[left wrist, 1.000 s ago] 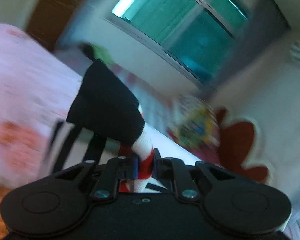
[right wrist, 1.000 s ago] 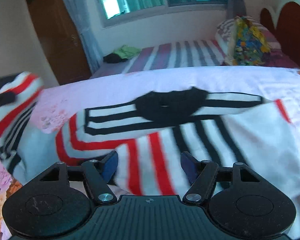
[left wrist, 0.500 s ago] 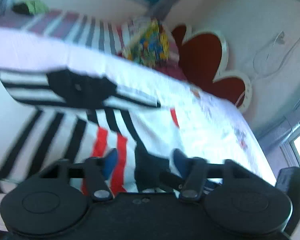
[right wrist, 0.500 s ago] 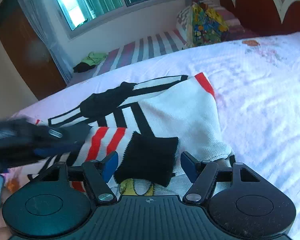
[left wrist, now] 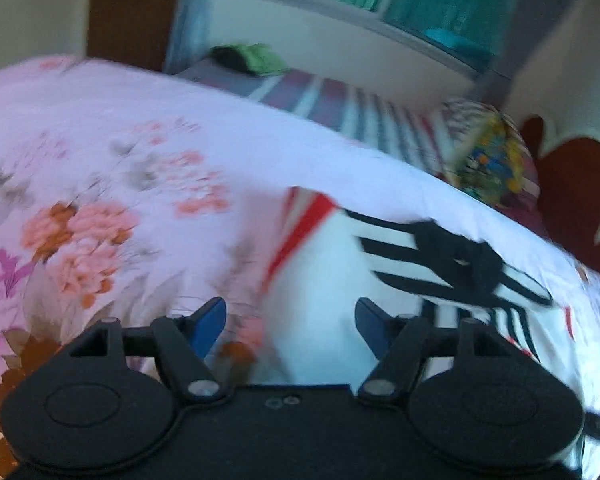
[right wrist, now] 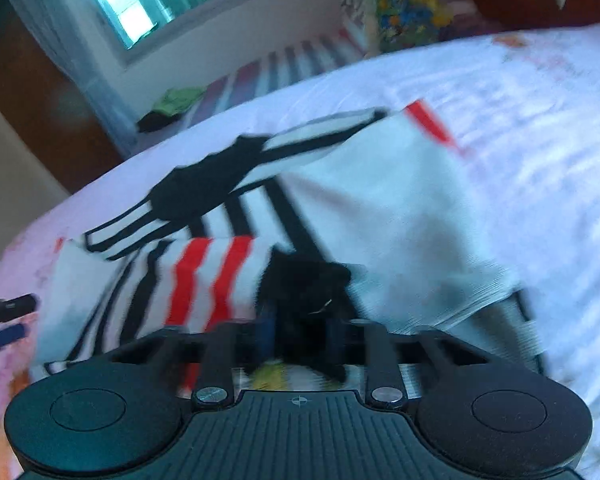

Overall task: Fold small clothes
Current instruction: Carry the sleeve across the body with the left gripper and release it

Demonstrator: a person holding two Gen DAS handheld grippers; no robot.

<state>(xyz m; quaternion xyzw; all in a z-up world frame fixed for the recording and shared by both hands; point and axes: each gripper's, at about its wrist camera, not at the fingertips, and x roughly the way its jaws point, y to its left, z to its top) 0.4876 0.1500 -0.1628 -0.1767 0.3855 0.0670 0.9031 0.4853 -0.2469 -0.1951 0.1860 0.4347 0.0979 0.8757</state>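
Blur both views | right claw [right wrist: 296,334] just closed on black cuff [right wrist: 304,280] | left claw [left wrist: 290,320] wide

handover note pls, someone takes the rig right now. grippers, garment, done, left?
Right gripper: jaws have just been closing, now pinching the black cuff of the striped sleeve.
Left gripper: open, nothing held, at the garment's edge.
Striped top: lies on the floral bedsheet, one sleeve folded across the body.
Done: that sleeve is brought in.
Left: likely place the cuff, fold the rest, flatten. Frames are blurred, so check the lay first.
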